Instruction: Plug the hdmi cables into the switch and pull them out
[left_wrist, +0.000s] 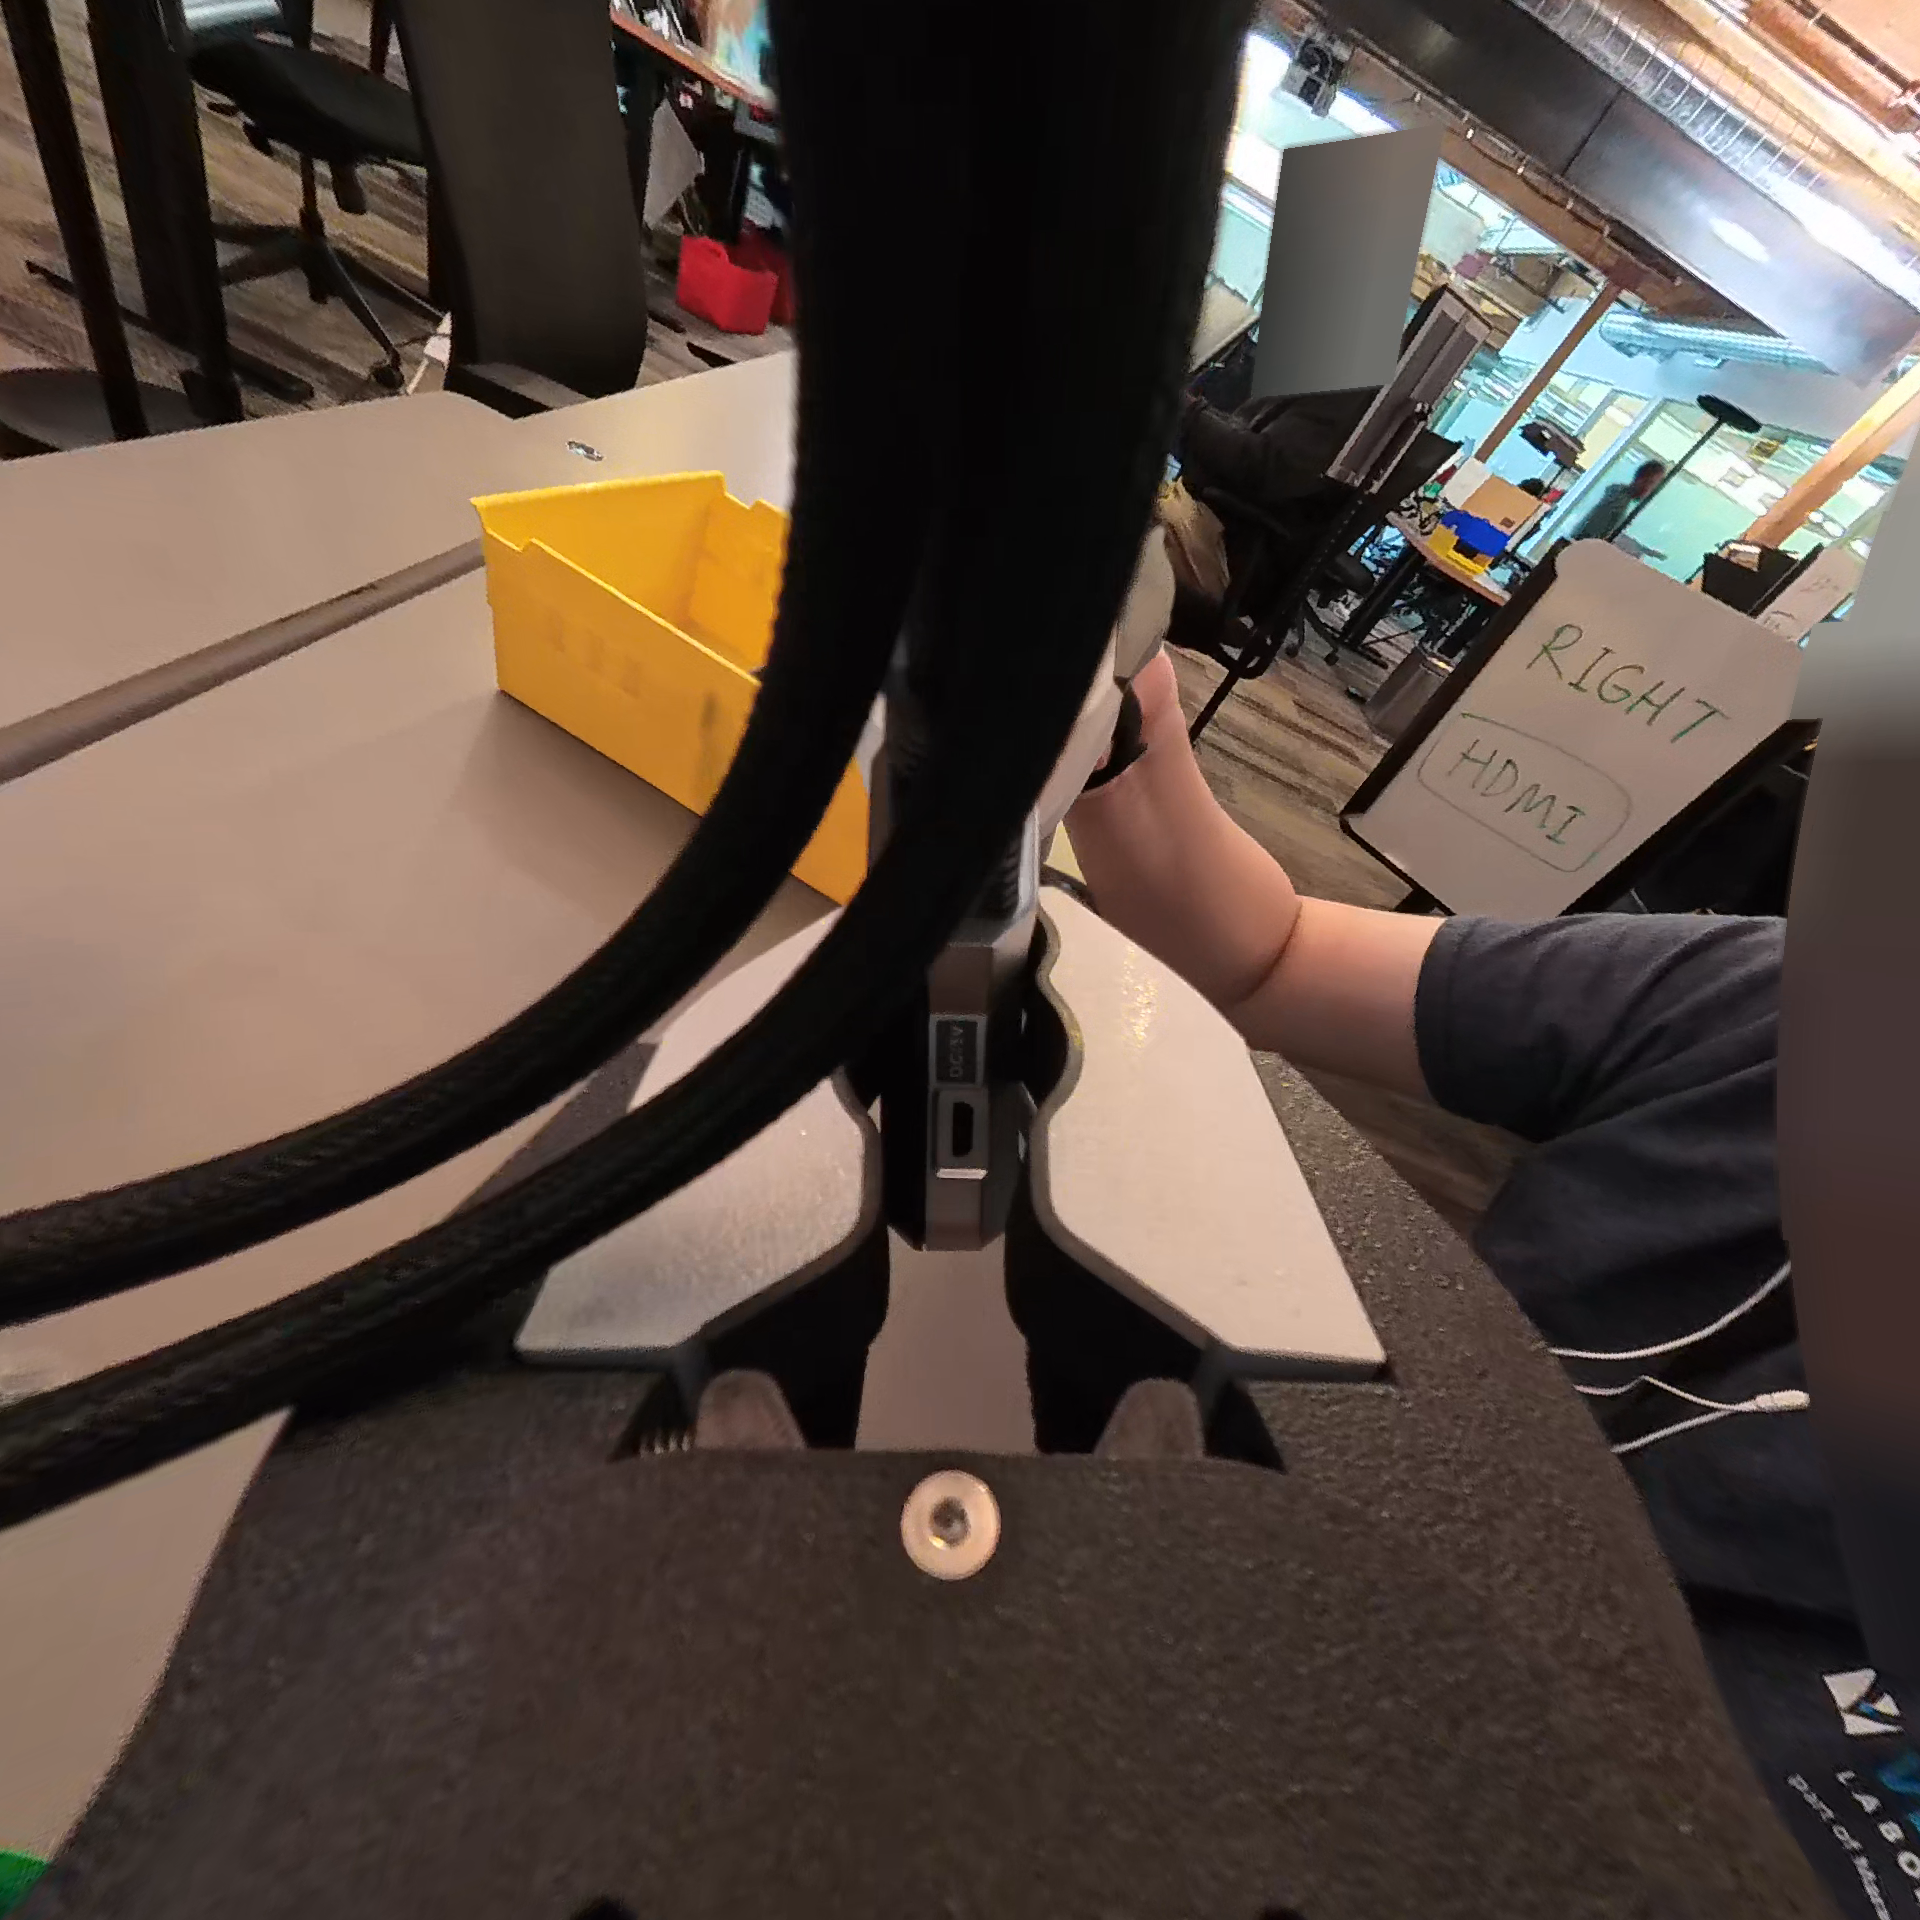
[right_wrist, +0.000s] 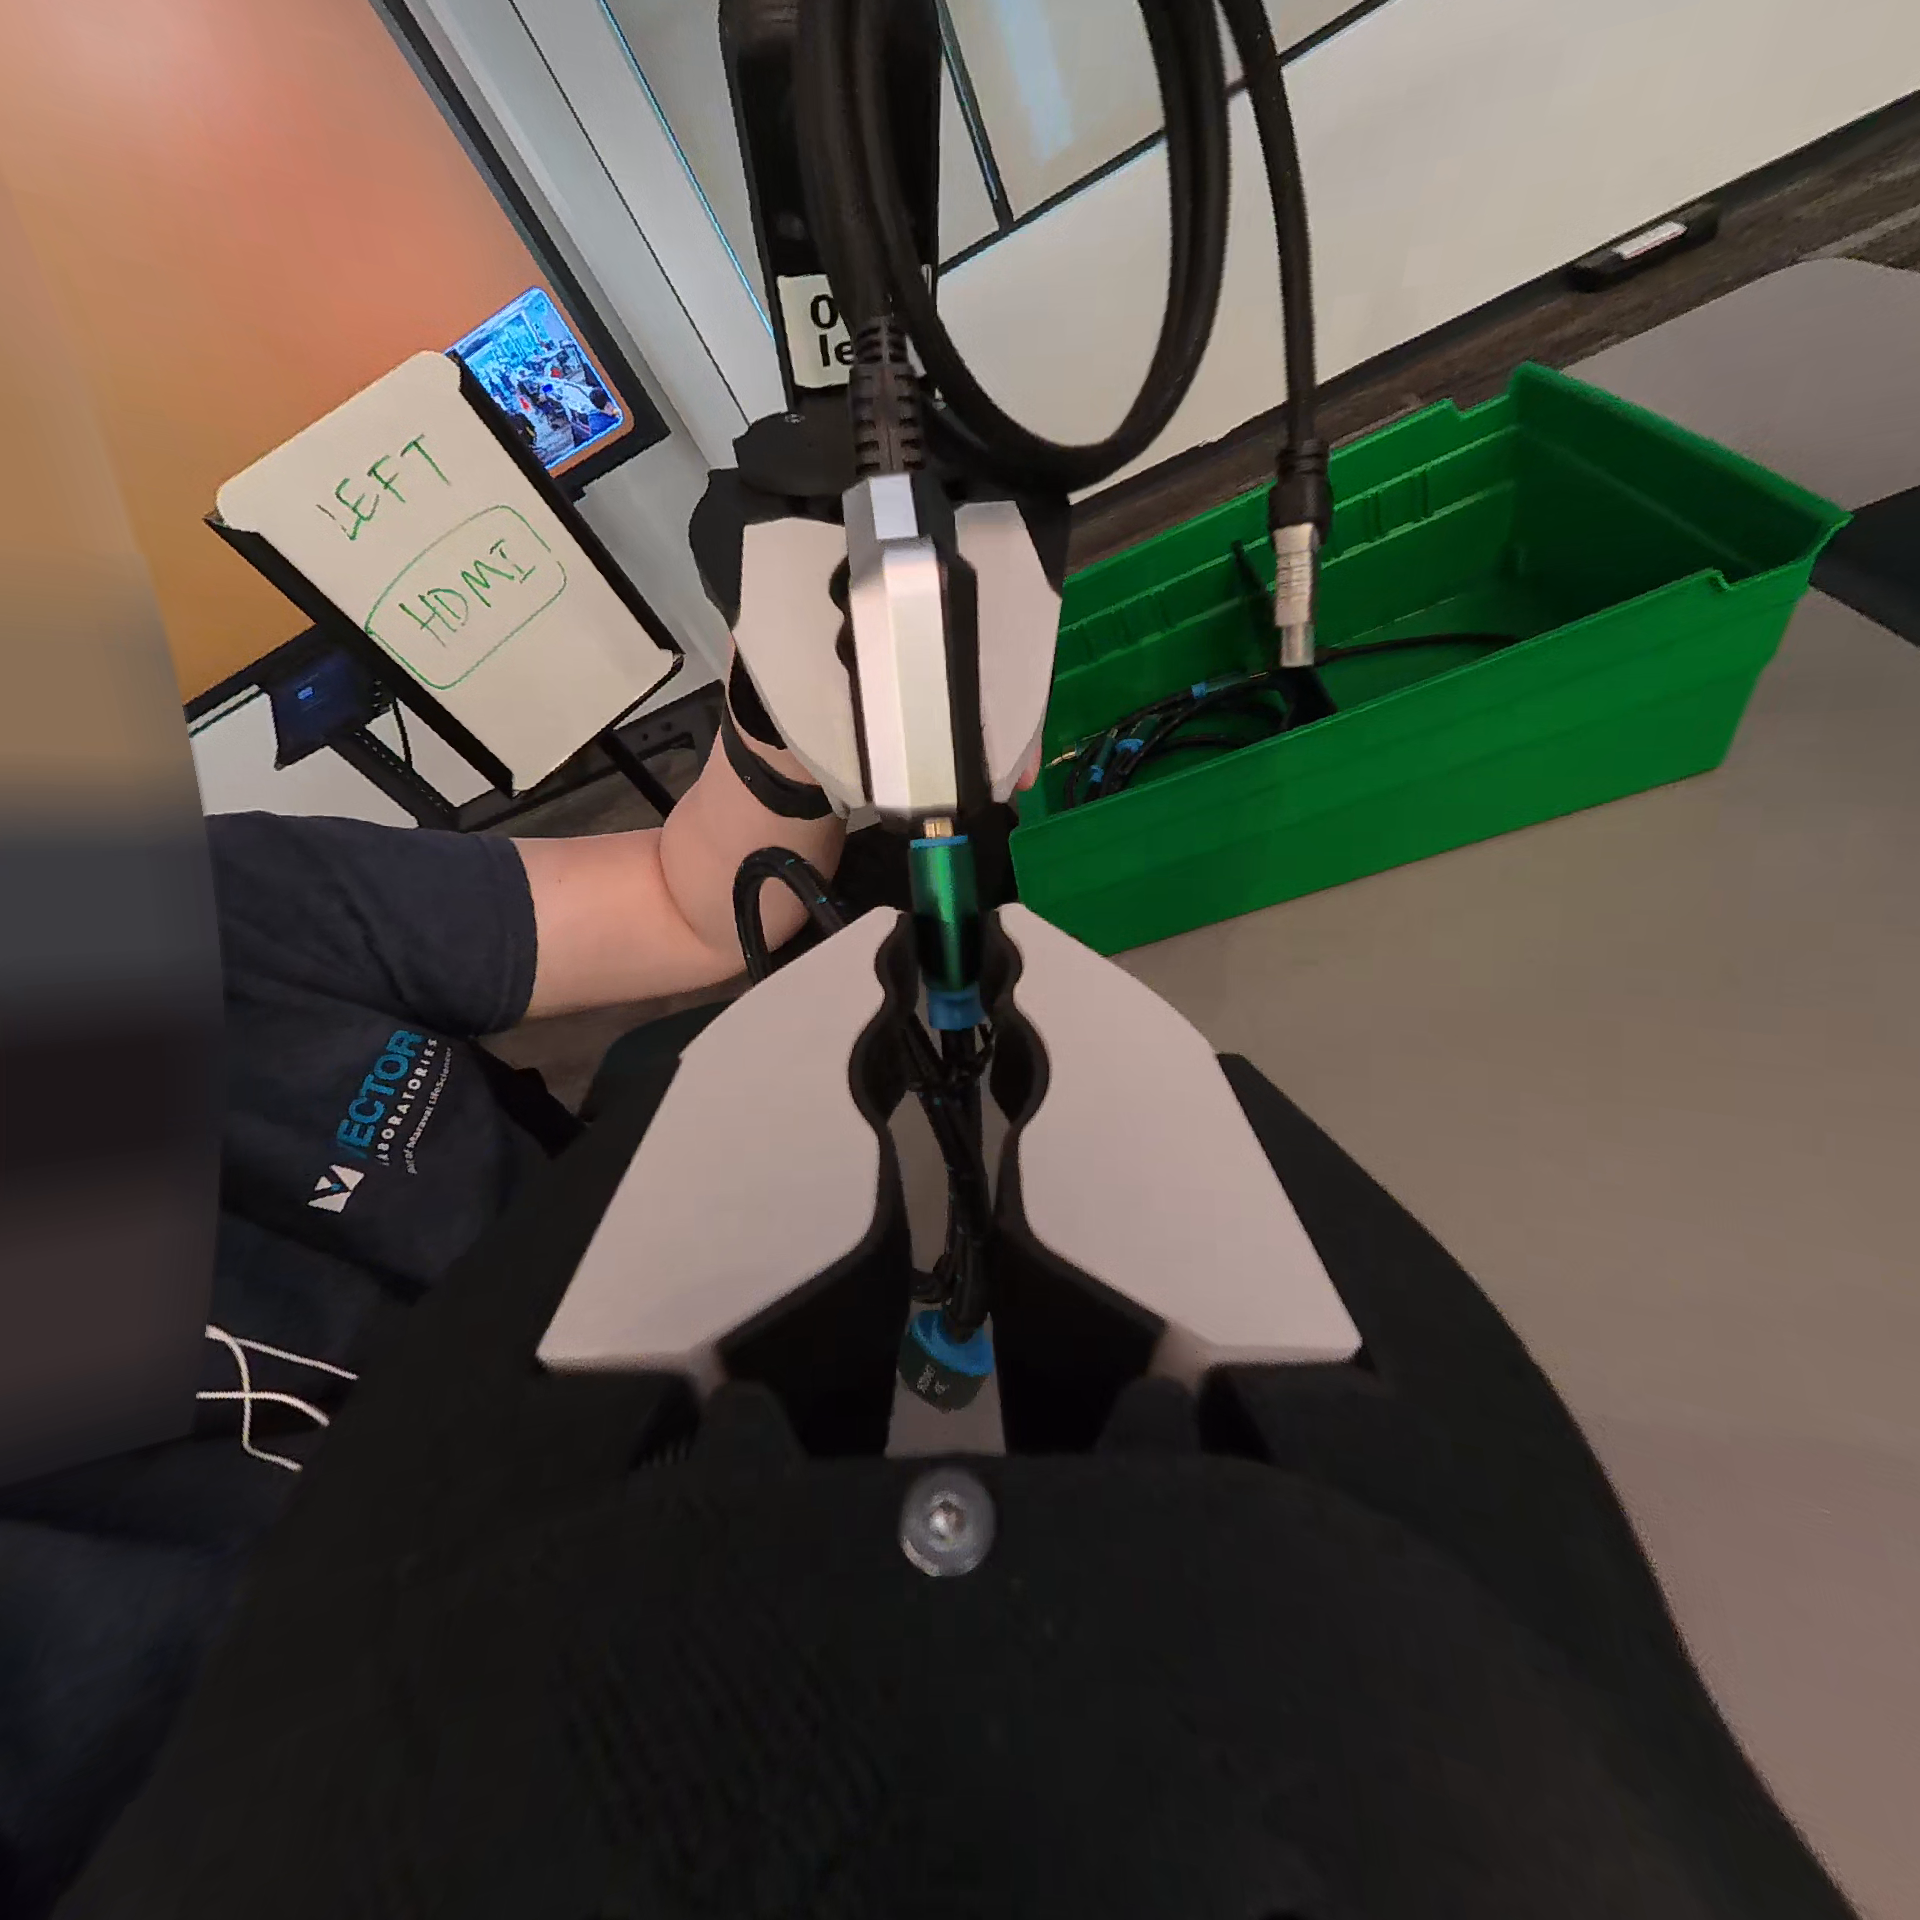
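Clamping the switch (right_wrist: 902, 665), left gripper (left_wrist: 951, 1132) faces right gripper (right_wrist: 948, 997), clamped on plug (right_wrist: 940, 914) mid-frame; tilt could jam it.

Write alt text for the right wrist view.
The right gripper clamps a green HDMI plug pointed at a silver switch held by the left gripper. Behind, a green bin with cables sits on the grey table.

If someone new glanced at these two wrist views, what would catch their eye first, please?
Centre of the right wrist view, the right gripper pinches a green HDMI plug right at the grey switch clamped in the left gripper. Next, the green bin of cables behind, and the yellow bin in the left view.
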